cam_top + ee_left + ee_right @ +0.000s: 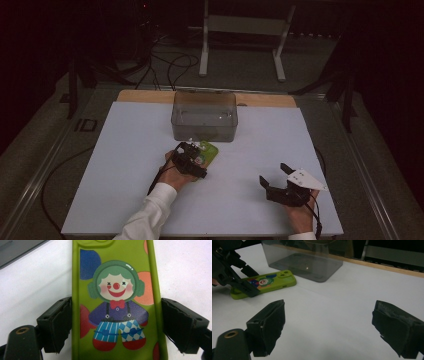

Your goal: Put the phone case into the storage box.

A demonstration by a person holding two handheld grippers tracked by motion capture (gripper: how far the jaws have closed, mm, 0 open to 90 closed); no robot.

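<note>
A green phone case (210, 149) printed with a clown lies flat on the white table top (125, 150), just in front of a clear plastic box (204, 116). My left gripper (196, 159) is lowered over it, held by a hand in a white sleeve. In the left gripper view the case (115, 290) lies lengthwise between the jaws, which straddle its long edges at full spread; the left gripper (116, 315) is open. My right gripper (274, 174) rests open at the front right, nothing between its jaws (328, 312). It looks toward the case (274, 280) and the left gripper (242, 282).
The clear box (304, 260) stands at the middle back of the table, with a wooden strip (145, 96) behind it. Beyond the table are a white metal frame (205, 45) and cables on the floor. Bare white surface lies between the two grippers.
</note>
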